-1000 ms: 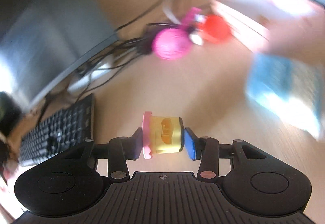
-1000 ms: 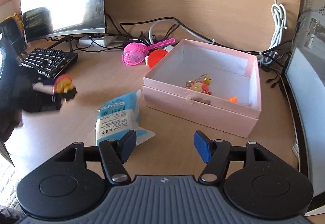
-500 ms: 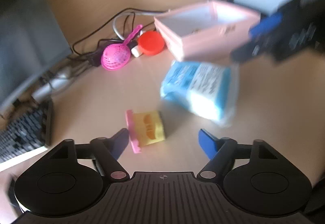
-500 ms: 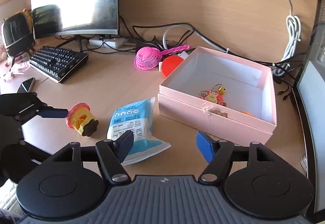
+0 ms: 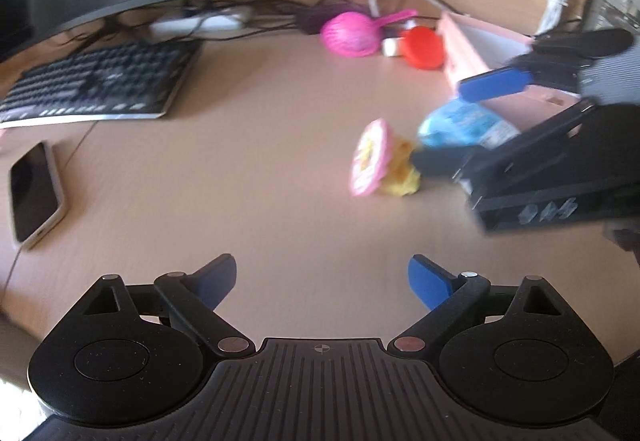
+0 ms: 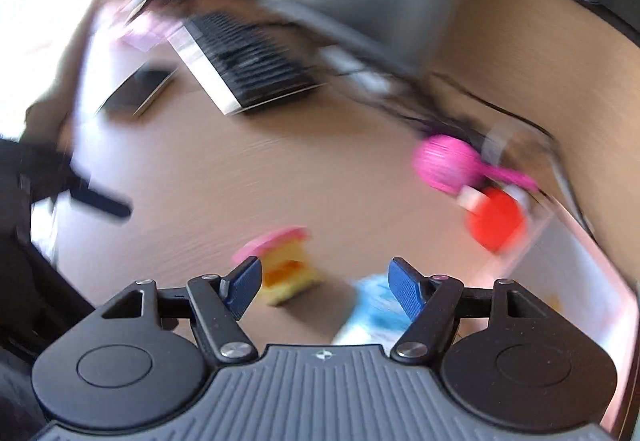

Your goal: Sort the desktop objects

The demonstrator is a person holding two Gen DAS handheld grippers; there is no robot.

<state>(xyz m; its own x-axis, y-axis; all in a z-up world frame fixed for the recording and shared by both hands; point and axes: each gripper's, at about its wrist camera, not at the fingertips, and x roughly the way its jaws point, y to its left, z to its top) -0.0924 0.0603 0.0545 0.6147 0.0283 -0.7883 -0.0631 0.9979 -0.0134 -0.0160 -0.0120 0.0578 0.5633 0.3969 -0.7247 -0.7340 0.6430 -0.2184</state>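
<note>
left gripper (image 5: 322,277) stands wide, jaws having just been opening, nothing between them, only bare light wooden desktop (image 5: 240,181) beneath. right gripper (image 6: 325,283) sits at a middling gap, jaws widened a little, pads touching nothing; seen from the left wrist it reaches in from the right edge (image 5: 464,125), one finger low beside the toy, the other higher over the bag.

the task's thing, a small yellow plastic toy cake with a pink frosted disc top (image 5: 382,161), lies tipped on its side on the desk, right of the middle, disc facing the keyboard side. a crumpled blue-and-white plastic snack bag (image 5: 460,123) lies just beside it, toward the open pink cardboard box (image 5: 472,45) at the desk's right side. from the right wrist the toy (image 6: 282,261) shows ahead of the jaws, nearer the left pad, not enclosed.

handling, by judgement: looks light, rigid, smooth plastic, likely to skid or roll on its round body if nudged. the overhanging disc rim would slip out of a pinch; better across the yellow body, pads on opposite flanks below the disc. not fragile.

elsewhere: black keyboard (image 5: 100,81) and a dark-screened phone (image 5: 34,193) toward the left edge; magenta mesh scoop (image 5: 352,33) and red round lid (image 5: 424,47) near the back edge. both views are motion-blurred.
</note>
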